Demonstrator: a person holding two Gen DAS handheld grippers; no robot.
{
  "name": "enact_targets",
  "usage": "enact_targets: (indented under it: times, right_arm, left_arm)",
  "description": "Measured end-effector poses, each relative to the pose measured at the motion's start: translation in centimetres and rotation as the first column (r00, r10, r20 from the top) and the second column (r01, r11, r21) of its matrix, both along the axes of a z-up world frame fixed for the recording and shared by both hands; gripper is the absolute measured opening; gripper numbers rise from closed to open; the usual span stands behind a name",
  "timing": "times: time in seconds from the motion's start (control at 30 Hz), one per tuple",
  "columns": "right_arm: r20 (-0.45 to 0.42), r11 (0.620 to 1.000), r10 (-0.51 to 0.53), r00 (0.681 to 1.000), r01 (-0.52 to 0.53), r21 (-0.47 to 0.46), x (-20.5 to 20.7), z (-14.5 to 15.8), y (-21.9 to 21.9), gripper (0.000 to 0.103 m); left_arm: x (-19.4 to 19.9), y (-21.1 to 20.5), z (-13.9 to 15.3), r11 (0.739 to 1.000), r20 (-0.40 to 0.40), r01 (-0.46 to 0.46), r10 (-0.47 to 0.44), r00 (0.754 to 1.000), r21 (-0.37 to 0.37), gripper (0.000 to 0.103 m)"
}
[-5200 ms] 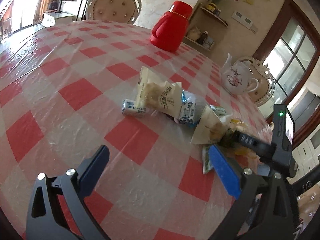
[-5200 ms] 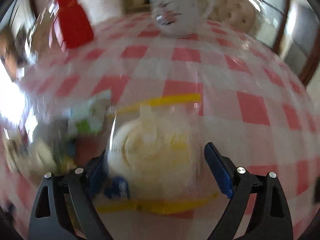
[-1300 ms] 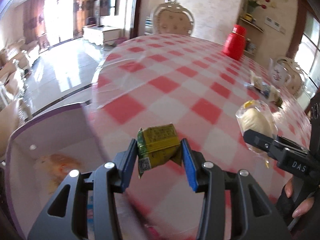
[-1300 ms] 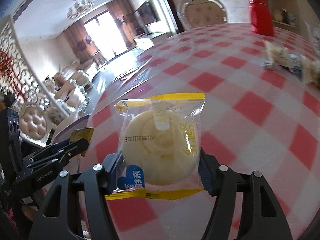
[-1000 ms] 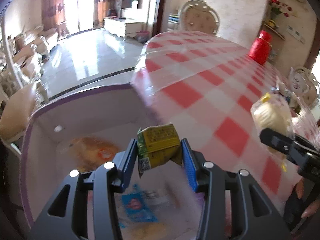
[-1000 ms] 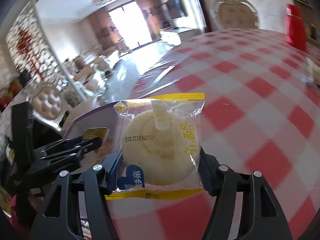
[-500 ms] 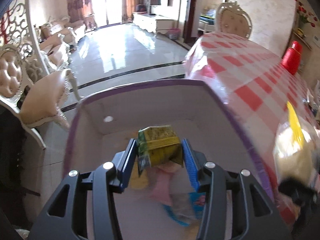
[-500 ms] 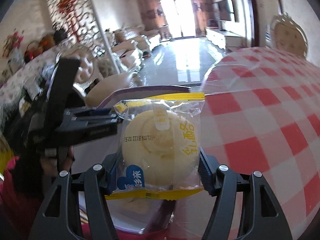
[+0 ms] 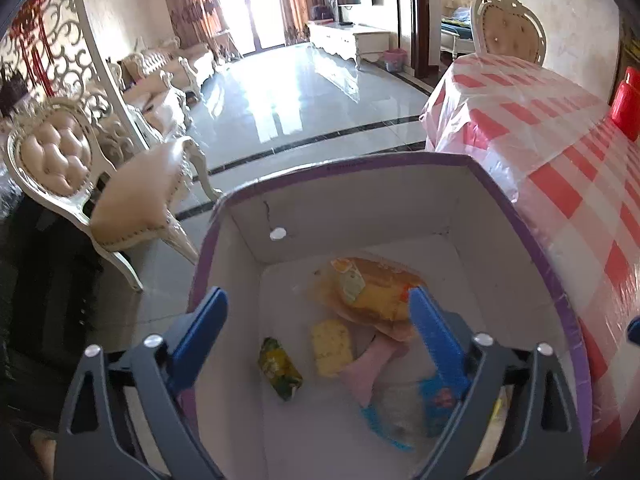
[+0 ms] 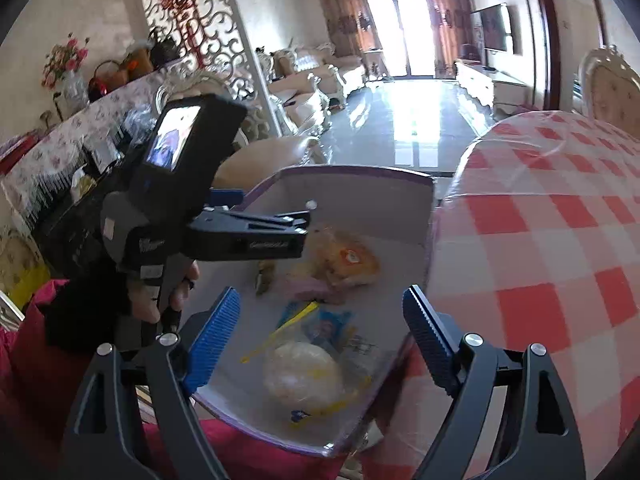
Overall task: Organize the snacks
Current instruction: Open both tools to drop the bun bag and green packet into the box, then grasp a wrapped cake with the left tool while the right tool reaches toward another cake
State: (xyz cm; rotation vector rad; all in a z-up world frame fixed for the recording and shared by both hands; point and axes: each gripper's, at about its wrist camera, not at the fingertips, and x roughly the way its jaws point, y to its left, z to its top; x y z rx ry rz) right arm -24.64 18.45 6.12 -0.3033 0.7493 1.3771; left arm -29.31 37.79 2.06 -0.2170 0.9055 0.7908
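Both grippers stand over the box (image 9: pixel 532 236), which sits beside the edge of the checked table (image 9: pixel 580 184). The left gripper (image 9: pixel 316 316) has its jaws opening, wide apart, with nothing between the pads; the green pack (image 9: pixel 279 369) lies free on the box floor under the gap, near the left wall. The right gripper (image 10: pixel 320 320) likewise has its jaws opening, pads clear of everything; the bun (image 10: pixel 304 374) in its clear wrapper lies in the near corner of the box, apparently at rest, though motion blur makes this uncertain. Other snacks in the box: an orange pack (image 9: pixel 372 286) towards the far wall, a yellow cracker (image 9: pixel 332 342) at mid-floor, a pink pack (image 9: pixel 366 368) beside it, and a blue wrapper (image 9: pixel 400 412) towards the table-side wall. Assessment: the step in hand is the release into the box, and it appears complete on both sides. To finish it well, keep both sets of fingers spread until they are lifted straight above the box rim, so that no pad drags a wrapper back out. The left gripper body crosses over the box in the right view; the hands should withdraw one after the other to avoid a knock. Remaining snacks are not in view.
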Motion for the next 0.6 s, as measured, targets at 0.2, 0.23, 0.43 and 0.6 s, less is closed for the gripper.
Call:
enact_targets:
  times: [0.2,0.23,0.43,0.6]
  right_arm:
    - [0.020,0.993,-0.105,0.994,0.104,0.054,3.8,1.7,-4.2,0.082]
    - [0.028,0.991,-0.124,0.992,0.123,0.056,4.4,1.9,-5.0,0.084]
    - [0.064,0.952,-0.302,0.951,0.298,0.063,9.9,2.6,-13.1,0.087]
    - [0.056,0.861,-0.508,0.859,0.505,0.067,15.2,2.2,-22.3,0.088]
  left_arm:
    - [2.3,-2.4,0.6,0.999,-0.026,0.037,-0.036,0.999,0.038,0.096]
    - [3.1,-3.0,0.8,0.998,-0.026,0.054,-0.053,0.998,0.044,0.096]
    - [9.5,-9.5,2.7,0.972,0.042,0.236,-0.236,0.971,-0.002,0.099]
    - [18.4,-18.8,3.8,0.860,0.160,0.489,-0.468,0.869,-0.142,0.100]
